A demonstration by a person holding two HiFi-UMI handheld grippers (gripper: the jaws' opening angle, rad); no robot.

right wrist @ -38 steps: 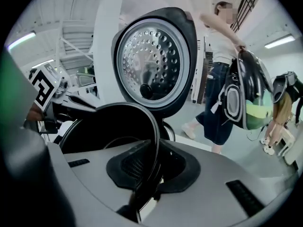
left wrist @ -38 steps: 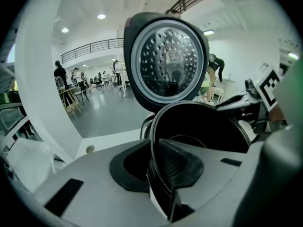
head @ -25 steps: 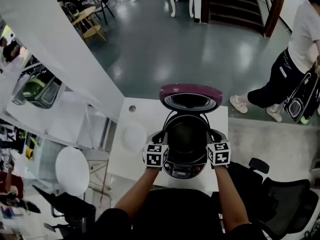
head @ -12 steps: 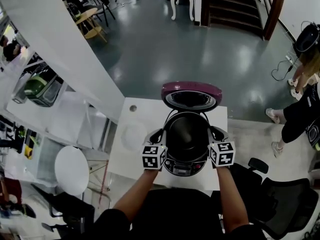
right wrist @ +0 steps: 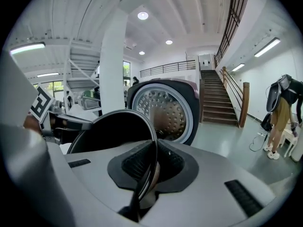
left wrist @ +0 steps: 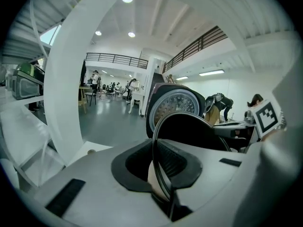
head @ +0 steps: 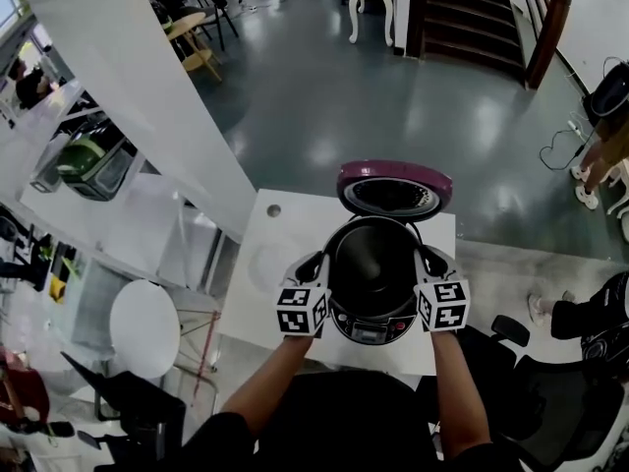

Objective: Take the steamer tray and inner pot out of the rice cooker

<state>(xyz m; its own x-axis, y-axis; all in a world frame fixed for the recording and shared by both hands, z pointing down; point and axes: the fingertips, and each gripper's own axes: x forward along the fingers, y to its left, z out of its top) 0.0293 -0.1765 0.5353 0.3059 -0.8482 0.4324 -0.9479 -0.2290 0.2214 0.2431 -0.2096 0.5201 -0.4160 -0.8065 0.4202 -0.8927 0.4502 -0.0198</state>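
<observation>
The dark inner pot [head: 373,264] hangs raised above the open rice cooker [head: 371,328], whose purple lid [head: 395,187] stands tipped back. My left gripper [head: 320,264] is shut on the pot's left rim and my right gripper [head: 428,262] on its right rim. In the left gripper view the thin rim [left wrist: 156,164] runs between the black pads of my left gripper [left wrist: 158,169], with the pot [left wrist: 194,131] and the lid [left wrist: 175,108] beyond. The right gripper view shows the same hold by my right gripper [right wrist: 149,171] on the pot [right wrist: 113,131]. A pale round tray [head: 265,264] lies on the table, left of the cooker.
The cooker stands on a small white table [head: 285,214] with grey floor beyond. A white pillar [head: 128,87] rises at the left, and a black chair [head: 550,391] is at my right. A person [head: 609,136] stands at the far right, by the stairs [head: 472,18].
Both grippers have risen together with the inner pot, which now sits higher over the cooker body. A person in the background has walked off toward the right.
</observation>
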